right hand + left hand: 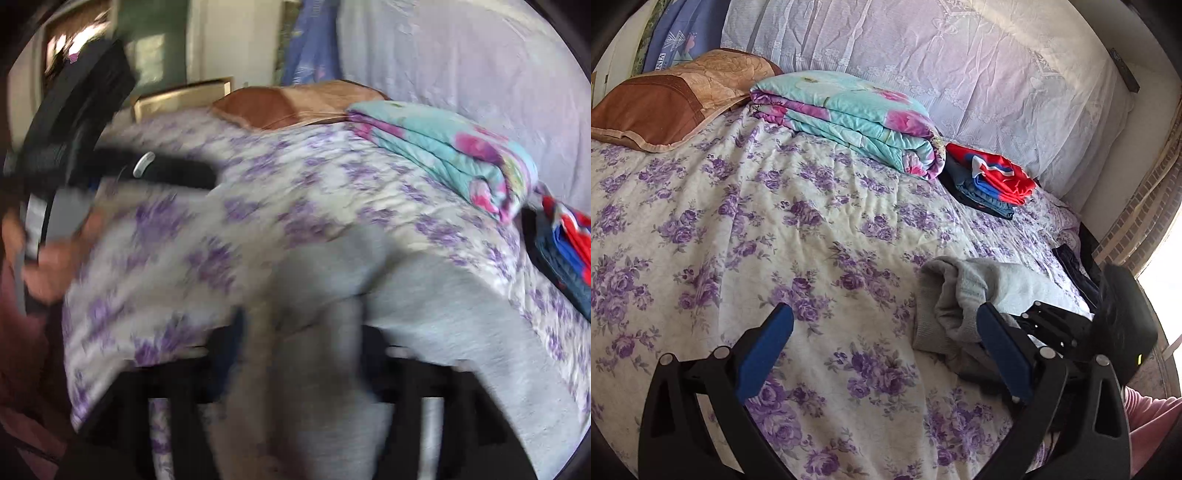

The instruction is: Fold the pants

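Grey sweatpants (964, 295) lie bunched on the floral bedspread (775, 221) near the bed's right edge. My left gripper (886, 343) is open and empty, its blue pads spread wide just left of the pants. The right gripper (1071, 332) shows beside the pants in the left wrist view. In the blurred right wrist view the grey pants (424, 314) fill the middle, and the right gripper (299, 332) is shut on a fold of them. The left gripper (74, 140) appears at upper left there.
A folded teal floral quilt (857, 122) and a brown pillow (665, 107) lie at the head of the bed. A stack of folded clothes, red on top (993, 177), sits by the far wall. Dark clothing (1075, 266) lies at the bed's right edge.
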